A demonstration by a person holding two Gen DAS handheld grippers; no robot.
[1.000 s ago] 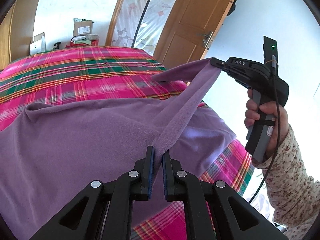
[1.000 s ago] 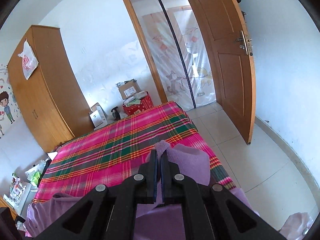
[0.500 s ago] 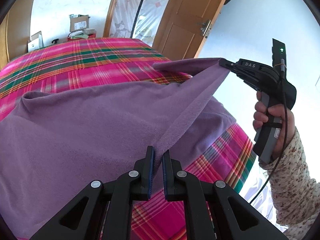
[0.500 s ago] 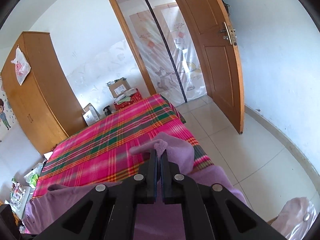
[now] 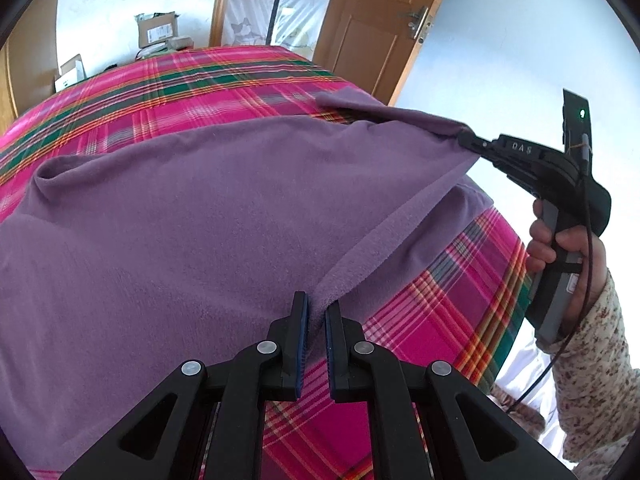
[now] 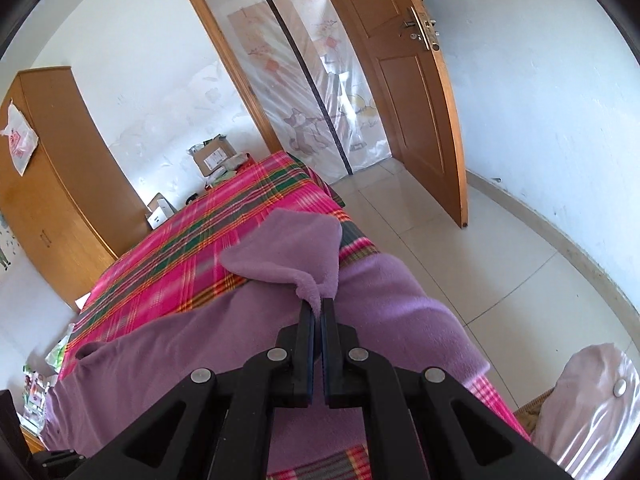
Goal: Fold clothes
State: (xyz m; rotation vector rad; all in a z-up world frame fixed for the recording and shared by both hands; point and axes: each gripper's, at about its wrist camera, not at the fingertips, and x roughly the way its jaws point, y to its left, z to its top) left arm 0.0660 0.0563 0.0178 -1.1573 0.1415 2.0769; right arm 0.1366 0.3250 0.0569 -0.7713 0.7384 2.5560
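Purple fleece, a soft garment [image 5: 168, 232], covers most of the plaid bed [image 5: 168, 92], with its near edge lifted off the sheet. The left gripper [image 5: 316, 320] has its jaws closed almost fully on a fold of this edge, so the cloth runs up between the blue pads. From there the hem stretches as a tight band toward the right, where the right gripper [image 5: 466, 140], held by the person's hand [image 5: 560, 240], pinches the other corner; in its own view the jaws are pressed together on a small tuft. Compared with a second ago, the right gripper has moved outward and lower, and the hem between the two tools is now longer and flatter. This suggests that the edge is being spread before it is carried over the body of the garment.
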